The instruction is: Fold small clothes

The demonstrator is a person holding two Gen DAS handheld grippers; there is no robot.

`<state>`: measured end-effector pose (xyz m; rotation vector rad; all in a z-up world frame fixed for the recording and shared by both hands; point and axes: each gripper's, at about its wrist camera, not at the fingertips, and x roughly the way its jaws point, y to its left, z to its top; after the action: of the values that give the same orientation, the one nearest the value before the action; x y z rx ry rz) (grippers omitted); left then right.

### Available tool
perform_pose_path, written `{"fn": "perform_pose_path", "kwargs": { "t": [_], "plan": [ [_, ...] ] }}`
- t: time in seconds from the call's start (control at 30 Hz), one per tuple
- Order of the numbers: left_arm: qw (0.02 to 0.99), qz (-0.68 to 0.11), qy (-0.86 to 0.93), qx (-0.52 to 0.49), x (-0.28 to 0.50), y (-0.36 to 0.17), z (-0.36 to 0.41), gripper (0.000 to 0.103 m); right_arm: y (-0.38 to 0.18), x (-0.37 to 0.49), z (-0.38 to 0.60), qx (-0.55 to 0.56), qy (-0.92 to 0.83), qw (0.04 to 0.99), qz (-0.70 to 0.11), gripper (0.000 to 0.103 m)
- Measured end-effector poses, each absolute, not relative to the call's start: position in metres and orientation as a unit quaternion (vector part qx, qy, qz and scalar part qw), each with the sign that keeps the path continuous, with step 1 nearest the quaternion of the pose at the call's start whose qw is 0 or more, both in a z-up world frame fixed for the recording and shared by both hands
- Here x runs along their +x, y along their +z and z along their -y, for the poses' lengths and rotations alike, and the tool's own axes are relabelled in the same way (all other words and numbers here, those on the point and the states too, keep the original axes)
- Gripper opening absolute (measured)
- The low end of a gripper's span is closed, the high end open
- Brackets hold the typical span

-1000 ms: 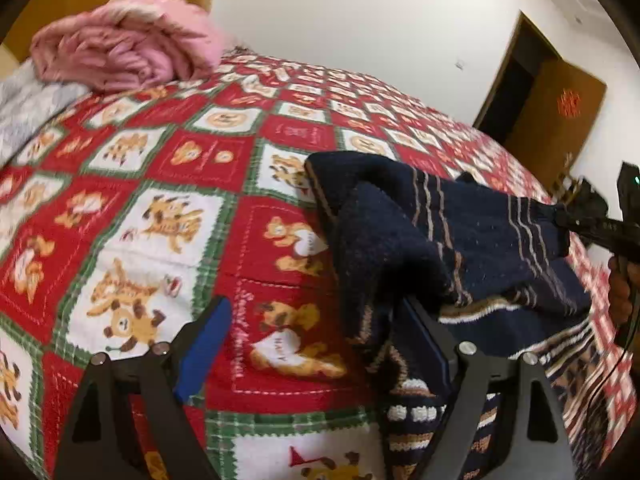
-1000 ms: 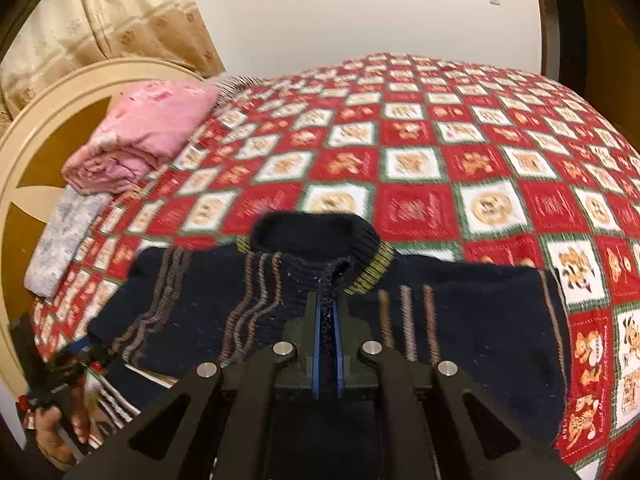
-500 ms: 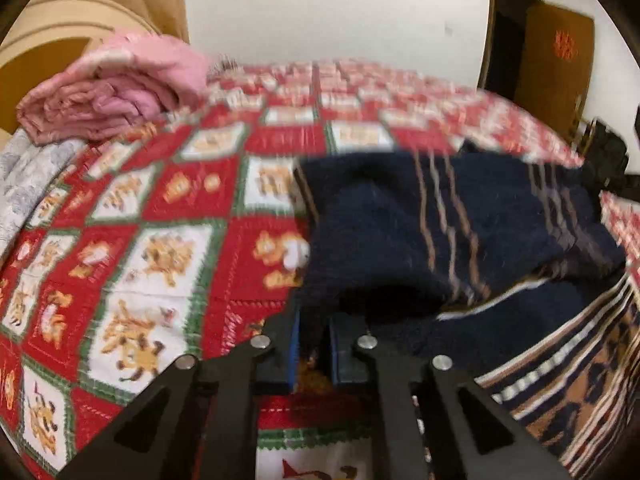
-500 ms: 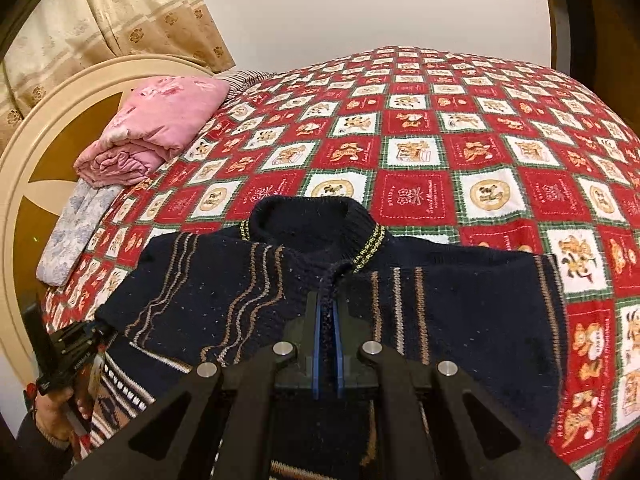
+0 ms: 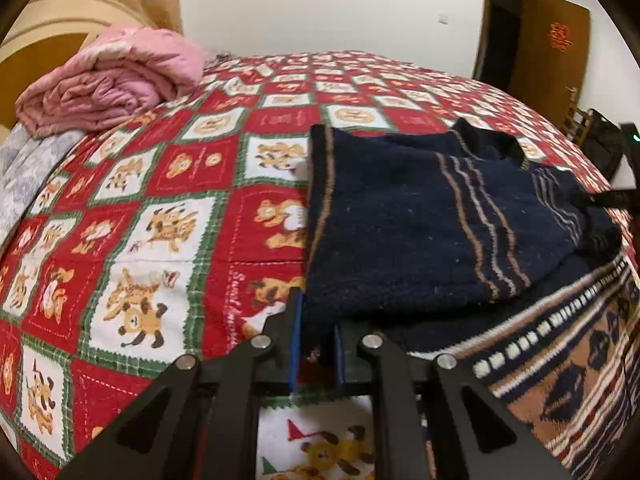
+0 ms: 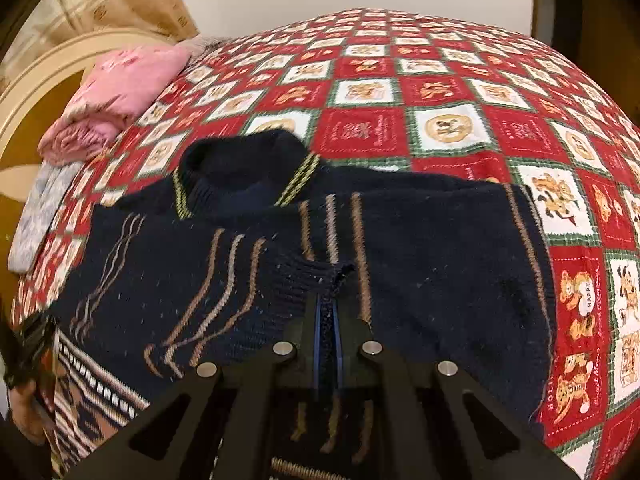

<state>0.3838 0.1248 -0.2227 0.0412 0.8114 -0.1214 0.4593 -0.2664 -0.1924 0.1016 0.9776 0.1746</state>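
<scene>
On the red teddy-bear quilt we've got the navy sweater spread over the near half, pink blanket far left, our right gripper clamped tight on its cuff and the left gripper easing open around a bit of the sweater's near edge.

Now pinching the navy sweater edge with left gripper, wide open a second ago and reopening slightly, sleeve lying flatter; right gripper lower, nearer the cloth.
</scene>
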Motion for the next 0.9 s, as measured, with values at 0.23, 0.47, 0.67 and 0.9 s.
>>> {"fn": "perform_pose_path", "kwargs": {
  "t": [0.23, 0.47, 0.67, 0.9],
  "plan": [
    [0.920, -0.378, -0.059, 0.084, 0.377, -0.221, -0.103, 0.018, -0.175, 0.462, 0.264, 0.032, 0.064, 0.895, -0.441, 0.005],
    [0.923, -0.366, -0.082, 0.086, 0.372, -0.218, -0.100, 0.045, -0.198, 0.469, 0.284, 0.059, 0.073, 0.882, -0.462, 0.005],
    [0.915, -0.382, -0.087, 0.100, 0.375, -0.222, -0.094, 0.045, -0.204, 0.475, 0.282, 0.040, 0.055, 0.882, -0.465, 0.005],
    [0.923, -0.367, -0.096, 0.061, 0.351, -0.202, -0.112, 0.055, -0.205, 0.475, 0.287, -0.003, 0.022, 0.883, -0.468, 0.005]
  ]
}}
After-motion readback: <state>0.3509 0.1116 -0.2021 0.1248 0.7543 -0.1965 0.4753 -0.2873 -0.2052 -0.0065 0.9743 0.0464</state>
